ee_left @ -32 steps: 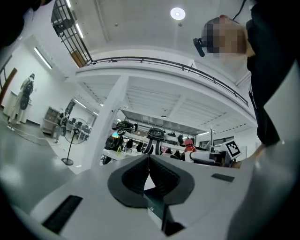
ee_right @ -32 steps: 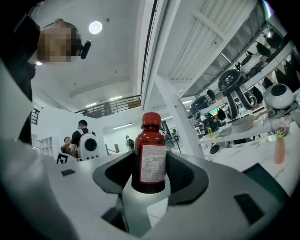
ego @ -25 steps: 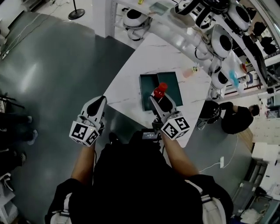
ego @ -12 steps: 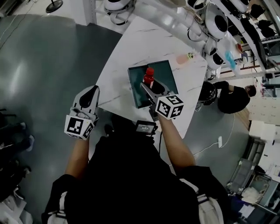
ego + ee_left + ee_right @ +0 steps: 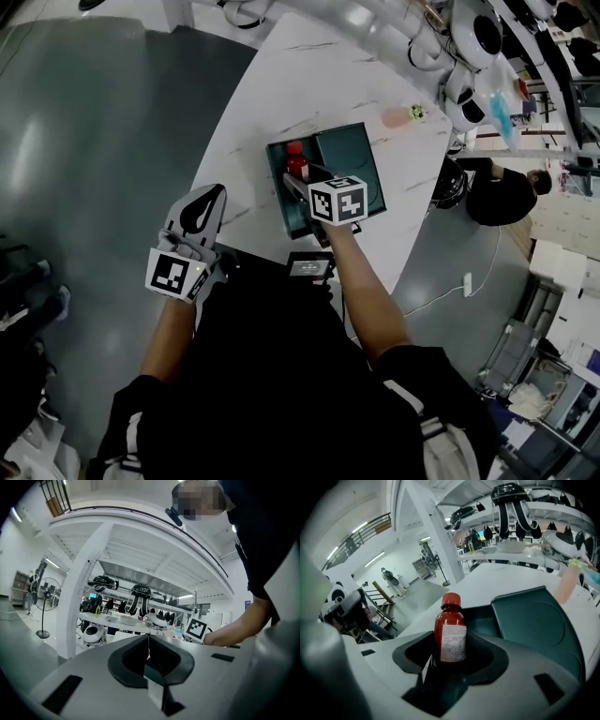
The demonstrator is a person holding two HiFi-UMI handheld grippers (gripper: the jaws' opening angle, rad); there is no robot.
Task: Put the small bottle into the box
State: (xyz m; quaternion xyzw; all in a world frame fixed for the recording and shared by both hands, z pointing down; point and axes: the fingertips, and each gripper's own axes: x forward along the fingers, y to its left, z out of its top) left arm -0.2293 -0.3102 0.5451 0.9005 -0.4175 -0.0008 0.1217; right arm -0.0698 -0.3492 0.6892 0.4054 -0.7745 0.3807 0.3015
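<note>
White marbled surface (image 5: 281, 94), one corner toward the person. Dark green box (image 5: 361, 164) lies open near the surface's near edge. Left gripper (image 5: 208, 195) hangs off the surface's left edge, over grey floor (image 5: 94, 141), jaws pressed together with nothing between. Right gripper (image 5: 298, 183) reaches over the box's left half, jaws clamped on the bottle (image 5: 297, 159). Bottle upright: red cap, dark red body, white label. Cannot tell whether its base touches the box bottom.
</note>
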